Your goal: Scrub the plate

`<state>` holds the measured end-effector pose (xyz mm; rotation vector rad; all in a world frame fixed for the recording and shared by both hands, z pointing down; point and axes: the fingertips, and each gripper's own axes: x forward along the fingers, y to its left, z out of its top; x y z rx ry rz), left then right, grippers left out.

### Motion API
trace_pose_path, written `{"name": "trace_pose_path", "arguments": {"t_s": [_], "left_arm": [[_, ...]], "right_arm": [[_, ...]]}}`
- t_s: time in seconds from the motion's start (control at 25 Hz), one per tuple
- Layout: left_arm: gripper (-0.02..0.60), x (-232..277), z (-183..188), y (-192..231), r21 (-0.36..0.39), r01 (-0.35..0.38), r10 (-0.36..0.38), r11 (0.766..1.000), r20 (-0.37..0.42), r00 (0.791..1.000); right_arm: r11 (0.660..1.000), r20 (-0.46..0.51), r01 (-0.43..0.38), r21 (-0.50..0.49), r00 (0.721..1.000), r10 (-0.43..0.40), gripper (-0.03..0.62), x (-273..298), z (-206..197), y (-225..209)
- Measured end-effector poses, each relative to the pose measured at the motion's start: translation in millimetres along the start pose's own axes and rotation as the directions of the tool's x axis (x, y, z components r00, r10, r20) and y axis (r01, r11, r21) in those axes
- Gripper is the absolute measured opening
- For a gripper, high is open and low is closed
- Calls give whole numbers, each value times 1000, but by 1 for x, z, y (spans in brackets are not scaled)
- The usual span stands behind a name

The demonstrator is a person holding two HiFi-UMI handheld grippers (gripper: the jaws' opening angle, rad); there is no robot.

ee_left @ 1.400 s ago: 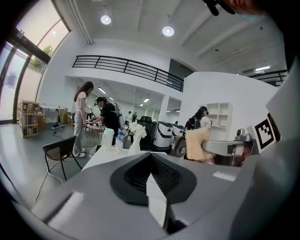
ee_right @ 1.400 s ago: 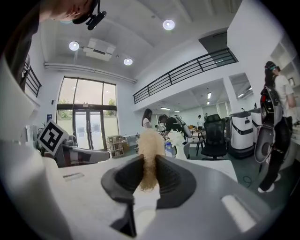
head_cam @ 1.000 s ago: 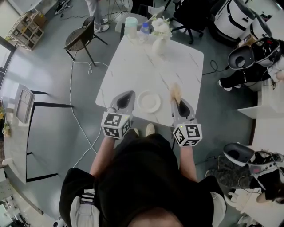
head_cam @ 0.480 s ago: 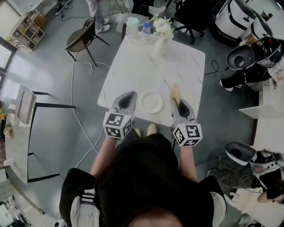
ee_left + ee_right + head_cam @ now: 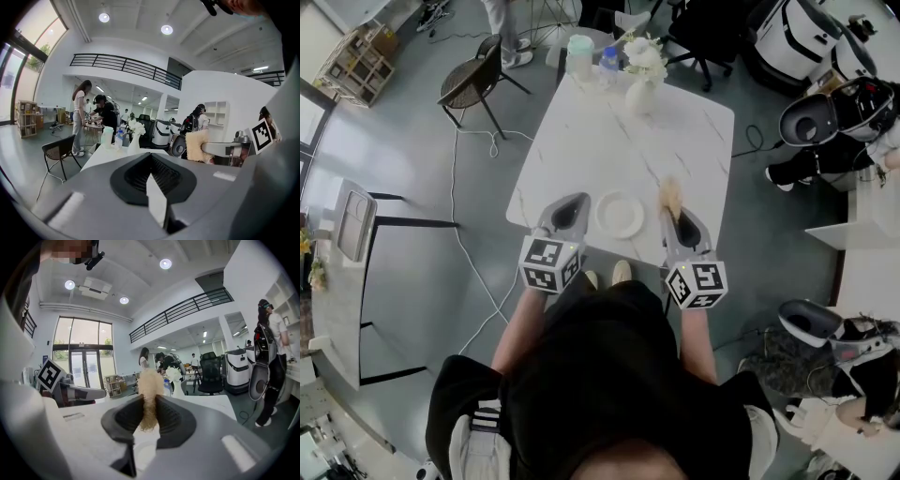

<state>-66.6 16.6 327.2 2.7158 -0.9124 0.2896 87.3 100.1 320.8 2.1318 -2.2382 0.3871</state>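
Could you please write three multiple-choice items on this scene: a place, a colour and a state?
1. Where on the white marbled table does the round white plate lie?
A) at the far edge
B) near the person's edge, between the left hand-held gripper and the right hand-held gripper
C) on the floor
2. What colour is the fluffy scrubbing pad in the right hand-held gripper?
A) blue
B) tan
C) black
3. How do the left hand-held gripper's jaws stand?
A) shut, empty
B) wide open
C) shut on the plate
Answers: 1 B, seen in the head view; 2 B, tan in both gripper views; 3 A, its jaws meet with nothing between.
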Motion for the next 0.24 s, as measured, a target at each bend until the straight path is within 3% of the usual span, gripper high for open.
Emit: {"name": "trace_pose_path", "arguments": {"t_s": [0.24], "left_arm": [[6, -4, 0, -2, 0, 4, -4, 1000, 0, 1000]], "right_arm": [[1000, 2, -3, 2, 1000, 3, 69, -2, 1, 5]]}}
